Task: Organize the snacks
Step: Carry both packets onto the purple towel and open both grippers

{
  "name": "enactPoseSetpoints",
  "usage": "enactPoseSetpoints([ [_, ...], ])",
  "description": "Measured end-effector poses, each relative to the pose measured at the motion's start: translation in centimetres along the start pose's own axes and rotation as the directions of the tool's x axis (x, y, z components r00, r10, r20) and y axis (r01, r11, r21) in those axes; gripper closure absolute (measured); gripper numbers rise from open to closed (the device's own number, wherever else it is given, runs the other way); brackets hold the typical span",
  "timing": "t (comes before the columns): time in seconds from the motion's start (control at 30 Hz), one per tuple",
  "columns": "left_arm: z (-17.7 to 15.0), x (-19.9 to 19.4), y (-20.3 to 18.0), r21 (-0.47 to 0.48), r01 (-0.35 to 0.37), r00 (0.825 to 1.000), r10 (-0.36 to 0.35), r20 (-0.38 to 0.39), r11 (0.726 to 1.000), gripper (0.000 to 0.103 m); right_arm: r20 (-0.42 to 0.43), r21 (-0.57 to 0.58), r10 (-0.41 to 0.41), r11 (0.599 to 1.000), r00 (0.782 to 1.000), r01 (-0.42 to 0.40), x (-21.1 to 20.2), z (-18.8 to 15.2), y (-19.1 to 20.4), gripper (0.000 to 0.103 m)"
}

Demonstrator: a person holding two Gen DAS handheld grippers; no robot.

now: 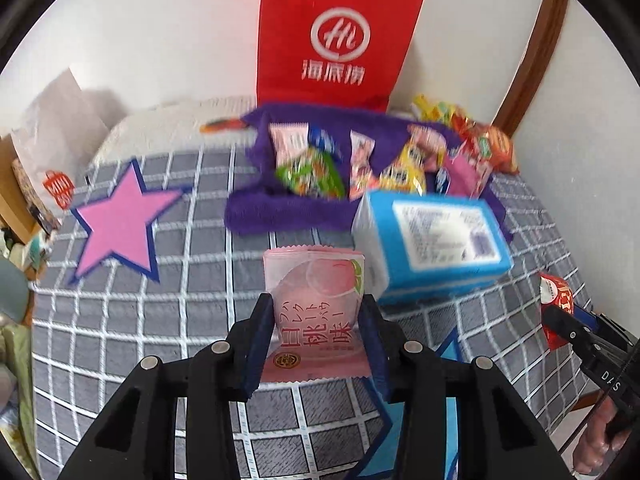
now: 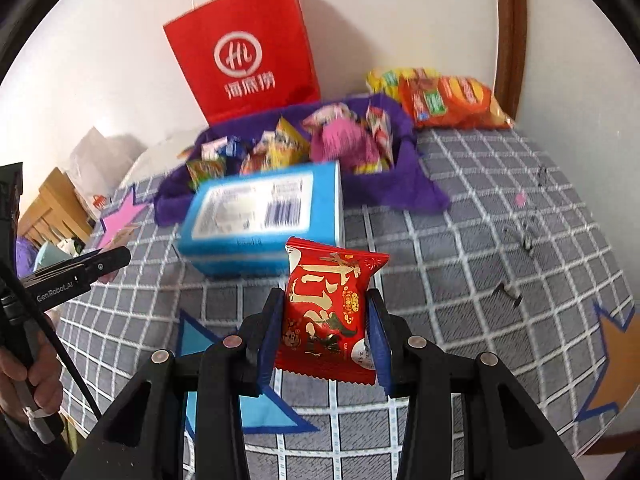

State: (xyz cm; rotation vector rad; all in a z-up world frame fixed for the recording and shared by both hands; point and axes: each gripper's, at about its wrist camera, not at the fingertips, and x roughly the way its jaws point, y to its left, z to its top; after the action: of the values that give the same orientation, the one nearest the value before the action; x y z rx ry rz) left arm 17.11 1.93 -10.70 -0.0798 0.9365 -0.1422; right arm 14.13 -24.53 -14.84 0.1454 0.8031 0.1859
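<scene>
My left gripper [image 1: 318, 312] is shut on a pink peach-flavour snack packet [image 1: 316, 300] and holds it above the checked bedcover. My right gripper [image 2: 326, 312] is shut on a red snack packet [image 2: 328, 308]; it also shows at the right edge of the left wrist view [image 1: 554, 300]. Ahead lies a blue and white box [image 1: 436, 236] [image 2: 264, 216]. Behind it a purple cloth tray [image 1: 256, 216] [image 2: 404, 188] holds several small snack packets [image 1: 312, 172] [image 2: 280, 148].
A red paper bag [image 1: 336, 36] [image 2: 248, 52] stands against the wall behind the tray. Orange and yellow chip bags [image 2: 448, 100] [image 1: 484, 140] lie at the back right. A pink star [image 1: 120, 220], a blue triangle [image 2: 256, 404] and an orange star [image 2: 616, 360] mark the bedcover. A white bag [image 1: 52, 136] stands left.
</scene>
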Motion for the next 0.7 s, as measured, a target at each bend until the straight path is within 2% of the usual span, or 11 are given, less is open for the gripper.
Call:
enactPoseSetpoints([
  [0.3,4.4,-3.2,-0.8,0.012,-0.010,0.996,0.009,0.090,1.000,0.062,0.085,-0.021,-0.006,1.000,0.996,0.008,-3.2,4.8,0.2,0.063],
  [0.43,5.7,-4.0,-1.2,0.013,-0.006,0.994,0.005,0.113,1.000,0.062,0.130,-0.037,0.008,0.999,0.992,-0.003,-4.5,6.7,0.6,0.063],
  [0.7,8.2,-4.3,-1.5,0.018,-0.013,0.990,0.010,0.140,1.000,0.062,0.161,-0.050,0.009,0.999,0.987,-0.001,-5.3,9.0,1.0,0.063],
])
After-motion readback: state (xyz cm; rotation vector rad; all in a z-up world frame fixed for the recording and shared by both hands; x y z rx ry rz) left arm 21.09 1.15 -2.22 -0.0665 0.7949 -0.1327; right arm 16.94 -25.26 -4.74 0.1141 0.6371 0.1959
